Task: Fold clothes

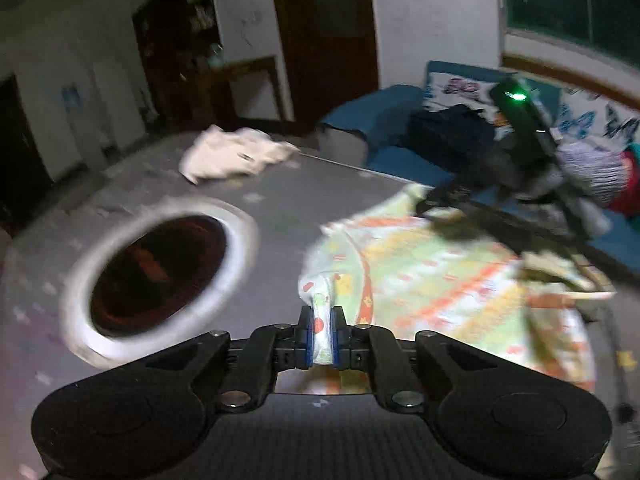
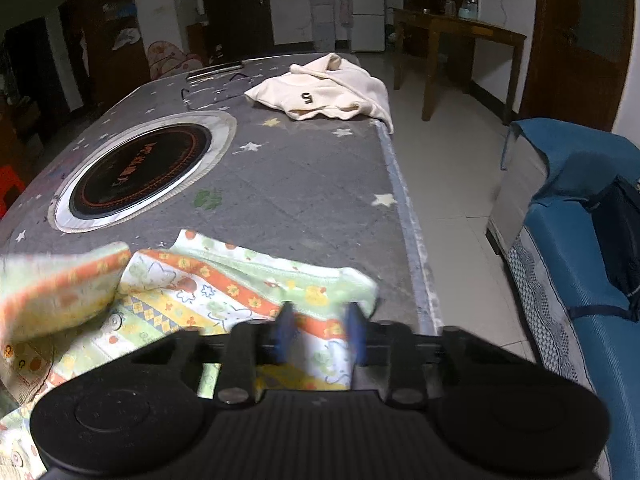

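Note:
A patterned green, orange and yellow garment [image 1: 432,276] lies on the grey star-print table [image 1: 280,200]. My left gripper [image 1: 322,332] is shut on a pinched fold of it, lifted a little. The right gripper's body [image 1: 520,120] shows at the garment's far right edge in the left wrist view. In the right wrist view the same garment [image 2: 208,284] lies near the table's right edge [image 2: 400,184]. My right gripper [image 2: 320,332] is open, blurred, its blue pads [image 2: 284,332] on either side of the garment's hem.
A cream garment [image 2: 332,92] lies crumpled at the table's far right corner. A round black cooktop with a white ring [image 2: 140,172] is set into the table at left. A blue sofa [image 2: 580,240] with dark clothes stands right. A wooden table [image 2: 460,36] stands beyond.

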